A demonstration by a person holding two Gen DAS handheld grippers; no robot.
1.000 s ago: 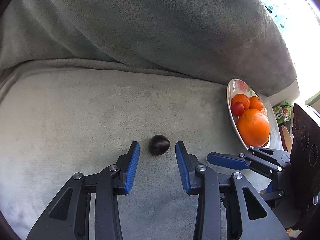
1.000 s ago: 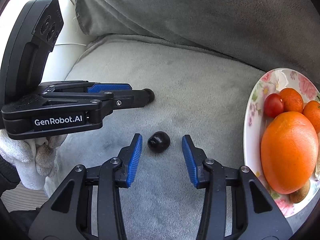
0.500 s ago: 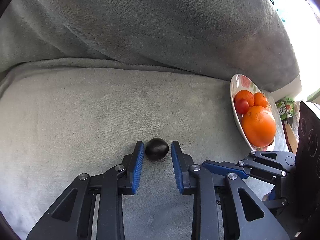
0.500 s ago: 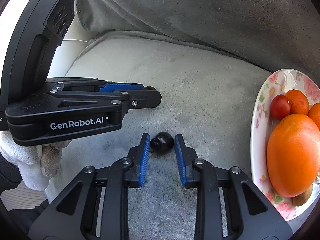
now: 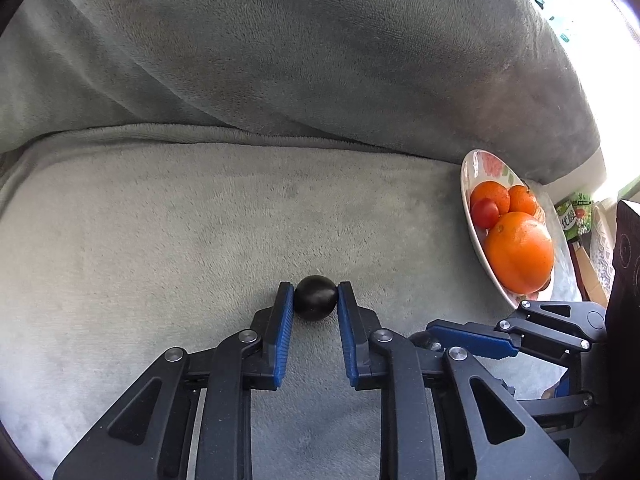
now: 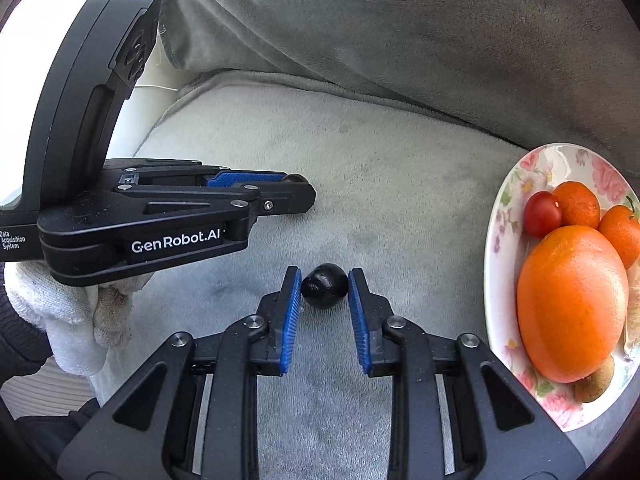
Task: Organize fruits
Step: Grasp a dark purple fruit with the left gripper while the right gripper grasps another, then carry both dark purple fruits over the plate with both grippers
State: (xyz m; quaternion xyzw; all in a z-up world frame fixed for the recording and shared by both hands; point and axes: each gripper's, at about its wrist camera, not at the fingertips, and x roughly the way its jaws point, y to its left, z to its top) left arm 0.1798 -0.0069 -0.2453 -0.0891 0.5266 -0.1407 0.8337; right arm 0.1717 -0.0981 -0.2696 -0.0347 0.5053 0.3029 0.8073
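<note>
The left tongs (image 5: 315,301) are pinching a dark fruit (image 5: 315,298), both blue pads pressing its sides as it is sitting on the grey sofa seat (image 5: 160,220). The right tongs (image 6: 325,287), just beside them, are closing likewise on a second dark fruit (image 6: 324,285), pads touching it on both sides. Both fruits are lying mid-seat, towards the front edge. At the seat's right edge a floral plate (image 6: 505,216) is resting near the back cushion (image 5: 320,60), carrying a large orange (image 6: 572,304), two mandarins (image 6: 578,204) and a cherry tomato (image 6: 542,214).
</note>
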